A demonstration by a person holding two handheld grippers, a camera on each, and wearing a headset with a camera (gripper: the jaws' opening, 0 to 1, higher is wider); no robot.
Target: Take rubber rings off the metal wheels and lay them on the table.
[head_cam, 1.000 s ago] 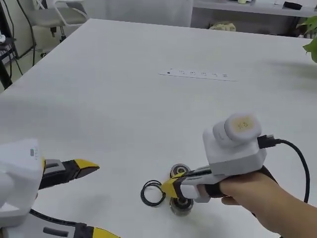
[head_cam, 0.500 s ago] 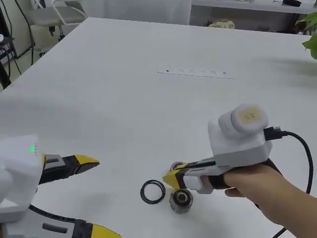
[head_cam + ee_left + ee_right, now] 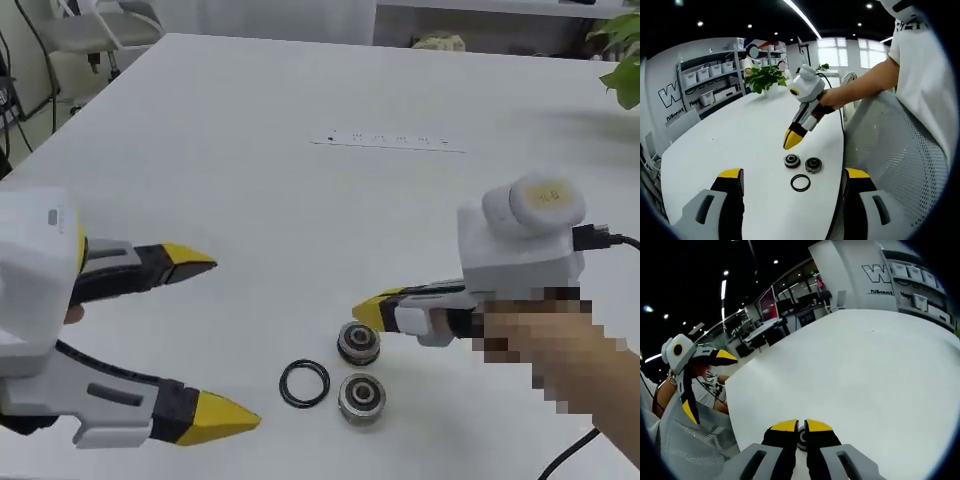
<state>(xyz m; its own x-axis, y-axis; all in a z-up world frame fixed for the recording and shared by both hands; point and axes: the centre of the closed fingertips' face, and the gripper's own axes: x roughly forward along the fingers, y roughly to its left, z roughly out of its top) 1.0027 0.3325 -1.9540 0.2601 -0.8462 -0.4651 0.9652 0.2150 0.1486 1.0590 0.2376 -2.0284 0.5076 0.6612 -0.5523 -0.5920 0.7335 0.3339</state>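
Two metal wheels (image 3: 358, 342) (image 3: 361, 397) lie side by side on the white table (image 3: 300, 180). A loose black rubber ring (image 3: 304, 383) lies flat just left of them. My right gripper (image 3: 370, 312) hovers just above and right of the far wheel, jaws together with nothing held. In the right gripper view, a wheel (image 3: 801, 438) peeks through the slit between the right gripper's (image 3: 801, 426) tips. My left gripper (image 3: 208, 340) stands wide open left of the ring. In the left gripper view the ring (image 3: 800, 183) and both wheels (image 3: 792, 161) (image 3: 813, 164) lie ahead of the left gripper (image 3: 793, 175).
A flush socket strip (image 3: 385, 141) runs across the table's middle. A chair (image 3: 90, 25) stands beyond the far left corner, and plant leaves (image 3: 620, 60) reach in at the right. The table's near edge lies close behind the wheels, with a mesh chair (image 3: 890, 150) beside it.
My right gripper has drawn back up and to the right, off the wheels. The ring stays on the table. My left gripper has come forward toward the ring.
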